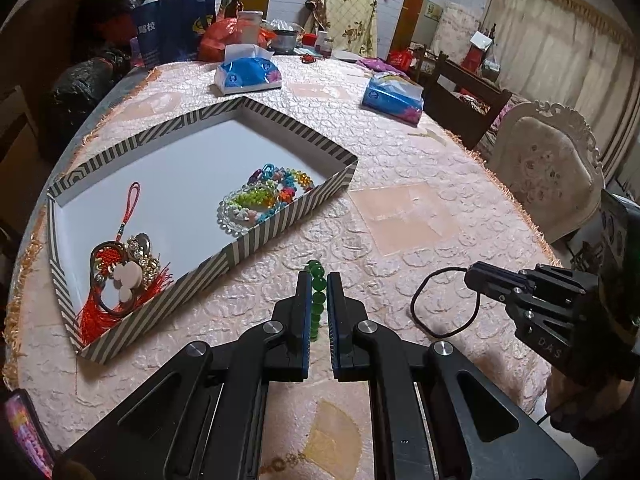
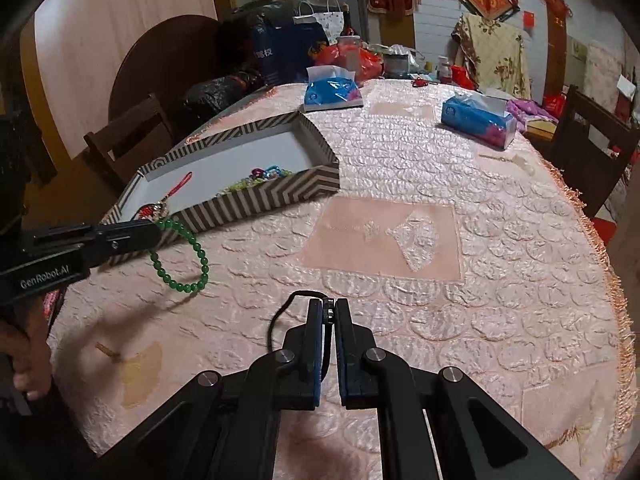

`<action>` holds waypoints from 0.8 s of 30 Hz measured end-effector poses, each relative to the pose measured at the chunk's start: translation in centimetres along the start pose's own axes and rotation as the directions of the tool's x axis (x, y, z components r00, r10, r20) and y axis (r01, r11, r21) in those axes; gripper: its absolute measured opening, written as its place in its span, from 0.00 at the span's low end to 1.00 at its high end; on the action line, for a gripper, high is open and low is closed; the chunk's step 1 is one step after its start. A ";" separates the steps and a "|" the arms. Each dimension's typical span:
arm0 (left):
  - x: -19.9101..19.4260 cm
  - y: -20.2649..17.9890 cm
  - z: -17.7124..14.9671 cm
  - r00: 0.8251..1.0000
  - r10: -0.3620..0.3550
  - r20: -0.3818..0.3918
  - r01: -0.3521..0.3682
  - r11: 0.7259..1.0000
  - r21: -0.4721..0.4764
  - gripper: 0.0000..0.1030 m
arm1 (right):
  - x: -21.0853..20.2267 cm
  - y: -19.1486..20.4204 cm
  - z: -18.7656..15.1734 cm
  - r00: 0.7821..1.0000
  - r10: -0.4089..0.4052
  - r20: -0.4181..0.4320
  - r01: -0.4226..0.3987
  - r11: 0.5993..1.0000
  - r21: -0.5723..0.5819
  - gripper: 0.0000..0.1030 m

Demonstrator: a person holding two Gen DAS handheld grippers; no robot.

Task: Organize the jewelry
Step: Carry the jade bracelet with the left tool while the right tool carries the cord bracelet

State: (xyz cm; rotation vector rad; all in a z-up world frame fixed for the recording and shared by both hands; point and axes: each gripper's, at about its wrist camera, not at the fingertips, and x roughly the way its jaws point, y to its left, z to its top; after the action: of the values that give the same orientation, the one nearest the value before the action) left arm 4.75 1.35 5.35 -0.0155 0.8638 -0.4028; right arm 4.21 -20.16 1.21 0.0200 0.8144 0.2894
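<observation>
Leftmost, on the pink-clothed worktop (image 1: 400, 216), lies a shallow striped box (image 1: 276, 230) with a white floor; its near-left corner holds a red tasselled charm (image 1: 116, 280) with gold pieces, and its right corner holds a heap of coloured and clear bead bracelets (image 1: 260, 196). Just right of the box's near wall, the left tool (image 1: 319, 280) is clamped on a green bead bracelet (image 2: 182, 256); seen from the right wrist view, the loop hangs free from the fingertips above the cloth, near the box. Further right, the right tool (image 2: 329, 304) is closed on a thin black cord loop (image 1: 444, 304), which dangles from its tip over the worktop. A hand (image 2: 24, 360) grips the left tool's handle. Beyond, at the far side of the worktop, stand two blue tissue packs (image 1: 248, 72), well apart from the box.
</observation>
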 end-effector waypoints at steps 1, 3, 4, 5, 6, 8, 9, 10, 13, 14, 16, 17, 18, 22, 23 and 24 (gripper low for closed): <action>-0.1 0.0 0.0 1.000 -0.002 0.003 0.002 1.000 0.000 0.06 | -0.3 0.2 0.0 1.000 0.000 0.005 0.000 1.000 -0.003 0.05; -0.3 0.0 0.1 1.000 -0.003 0.009 0.003 1.000 -0.004 0.06 | -0.7 0.8 0.2 1.000 0.001 0.006 -0.001 1.000 -0.012 0.05; -0.4 0.0 0.2 1.000 -0.007 0.014 0.007 1.000 -0.007 0.06 | -1.0 1.2 0.2 1.000 0.000 0.004 0.000 1.000 -0.018 0.05; -0.6 0.0 0.3 1.000 -0.008 0.020 0.008 1.000 -0.009 0.06 | -1.1 1.4 0.3 1.000 0.000 0.006 0.000 1.000 -0.024 0.05; -0.8 0.1 0.4 1.000 -0.010 0.025 0.010 1.000 -0.012 0.06 | -1.4 1.7 0.4 1.000 0.000 0.009 0.000 1.000 -0.030 0.05; -1.1 0.1 0.5 0.999 -0.016 0.037 0.016 1.000 -0.016 0.06 | -1.9 2.0 0.7 1.000 -0.001 0.014 0.002 0.999 -0.037 0.05; -1.2 0.2 0.6 0.999 -0.019 0.041 0.020 1.000 -0.016 0.06 | -2.2 2.2 0.9 1.000 -0.003 0.019 0.004 0.999 -0.039 0.05; -1.3 0.2 0.7 0.999 -0.020 0.042 0.021 1.000 -0.016 0.06 | -2.6 2.3 1.1 1.000 -0.006 0.027 0.007 0.999 -0.041 0.05; -1.4 0.2 0.7 0.999 -0.019 0.045 0.020 1.000 -0.016 0.06 | -3.1 2.2 1.6 0.999 -0.003 0.039 0.005 0.999 -0.039 0.05; -1.5 0.2 0.7 0.999 -0.019 0.047 0.019 1.000 -0.017 0.06 | -3.3 2.2 1.7 0.999 -0.005 0.044 0.006 0.999 -0.037 0.05; -1.6 0.3 0.8 0.999 -0.017 0.051 0.018 1.000 -0.022 0.06 | -3.4 2.1 2.0 0.999 -0.002 0.050 0.003 0.999 -0.032 0.05; -1.7 0.3 0.9 0.998 -0.016 0.053 0.018 1.000 -0.024 0.06 | -3.4 2.1 2.1 0.999 0.000 0.051 0.002 1.000 -0.030 0.05; -1.7 0.4 0.9 0.998 -0.015 0.055 0.017 1.000 -0.024 0.06 | -3.4 2.1 2.2 0.999 0.004 0.052 -0.002 1.000 -0.031 0.05; -2.0 0.5 0.9 0.998 -0.012 0.069 0.014 0.999 -0.028 0.06 | -3.3 2.3 2.5 0.998 0.012 0.057 -0.010 0.999 -0.036 0.05; -2.1 0.5 0.9 0.997 -0.012 0.071 0.014 0.999 -0.030 0.06 | -3.3 2.4 2.6 0.998 0.012 0.059 -0.010 0.999 -0.038 0.05; -2.1 0.6 0.9 0.997 -0.013 0.071 0.015 0.999 -0.031 0.06 | -3.2 2.5 2.7 0.998 0.013 0.061 -0.011 0.999 -0.039 0.05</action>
State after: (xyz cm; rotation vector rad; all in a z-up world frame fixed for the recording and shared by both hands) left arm 4.35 2.48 7.36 -0.0644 0.7999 -0.3997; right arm 3.41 -18.40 5.66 -0.0022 0.7480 0.3141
